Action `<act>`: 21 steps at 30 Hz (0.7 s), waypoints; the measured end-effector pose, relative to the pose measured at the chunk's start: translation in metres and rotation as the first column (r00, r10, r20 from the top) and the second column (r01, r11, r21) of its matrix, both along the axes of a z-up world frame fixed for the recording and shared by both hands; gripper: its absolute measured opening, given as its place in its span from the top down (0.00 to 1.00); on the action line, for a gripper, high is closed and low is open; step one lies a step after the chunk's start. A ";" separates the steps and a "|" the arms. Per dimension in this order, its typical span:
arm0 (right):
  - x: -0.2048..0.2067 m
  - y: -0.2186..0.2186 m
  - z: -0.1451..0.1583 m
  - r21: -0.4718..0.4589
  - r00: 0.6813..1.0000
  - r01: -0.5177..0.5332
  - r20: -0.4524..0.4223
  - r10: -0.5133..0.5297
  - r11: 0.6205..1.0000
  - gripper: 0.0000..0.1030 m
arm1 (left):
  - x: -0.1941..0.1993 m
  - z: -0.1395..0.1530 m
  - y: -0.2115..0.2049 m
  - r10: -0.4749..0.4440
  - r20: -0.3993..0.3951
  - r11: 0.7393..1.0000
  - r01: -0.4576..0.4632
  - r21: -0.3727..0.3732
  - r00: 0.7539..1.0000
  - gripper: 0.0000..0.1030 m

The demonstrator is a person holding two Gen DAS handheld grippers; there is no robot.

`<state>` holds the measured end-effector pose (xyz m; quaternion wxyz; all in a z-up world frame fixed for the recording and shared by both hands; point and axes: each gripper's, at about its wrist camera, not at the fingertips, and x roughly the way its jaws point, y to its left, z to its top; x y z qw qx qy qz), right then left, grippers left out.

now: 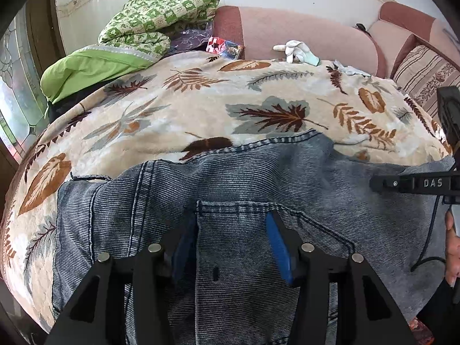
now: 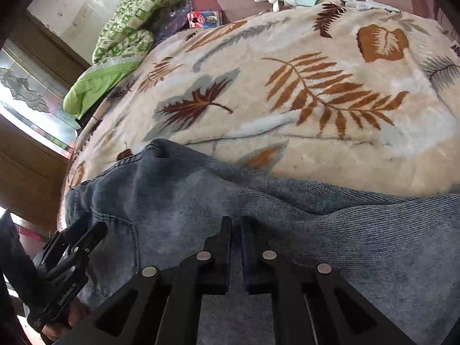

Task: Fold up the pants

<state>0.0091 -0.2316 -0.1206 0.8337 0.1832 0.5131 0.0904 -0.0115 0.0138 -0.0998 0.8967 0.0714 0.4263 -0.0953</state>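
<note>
In the left wrist view, the left gripper (image 1: 233, 244) sits low over the blue denim pants (image 1: 258, 178), which lie spread on a cream blanket with a brown and grey leaf print (image 1: 178, 100). Its blue-padded fingers (image 1: 277, 244) stand apart, with a back pocket and a strip of denim between them; the pads rest against the cloth, gripping nothing. Further back lie a green checked quilt (image 1: 155, 14), a white glove (image 1: 296, 50) and the pink backrest of a sofa (image 1: 302, 31). At the right edge the other tool's black bar shows above the denim. In the right wrist view, the right gripper (image 2: 236, 230) hovers over the pants (image 2: 345, 224), here a rumpled stretch of faded denim along the near edge of the blanket (image 2: 316, 86). Its fingers (image 2: 225, 247) are drawn almost together with a thin gap left; whether any cloth is pinched there cannot be told. The left gripper (image 2: 83, 235) shows at the lower left, resting on the denim.
</note>
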 end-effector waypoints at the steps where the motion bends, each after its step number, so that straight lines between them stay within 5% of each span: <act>1: 0.003 -0.001 -0.001 0.002 1.000 0.000 0.010 0.000 1.000 0.93 | 0.004 -0.005 0.002 0.007 -0.017 1.000 -0.007 0.005 1.000 0.49; 8: 0.015 -0.002 -0.005 -0.035 0.993 0.031 0.115 -0.027 0.999 0.94 | 0.012 -0.010 0.001 0.013 -0.036 1.000 -0.012 0.019 0.999 0.46; 15: -0.011 -0.029 0.008 0.092 0.985 0.090 0.136 -0.103 0.992 0.91 | -0.003 0.003 0.012 0.009 0.023 0.999 -0.008 -0.053 1.000 0.45; 18: -0.032 -0.033 0.023 0.066 0.979 0.082 0.182 -0.093 0.994 0.91 | -0.011 0.016 0.014 0.018 0.085 0.997 -0.011 -0.080 0.996 0.23; 21: -0.047 -0.031 0.034 0.020 0.977 0.075 0.201 -0.077 0.997 0.91 | -0.021 0.026 0.013 0.032 0.163 0.998 -0.023 -0.062 0.986 0.19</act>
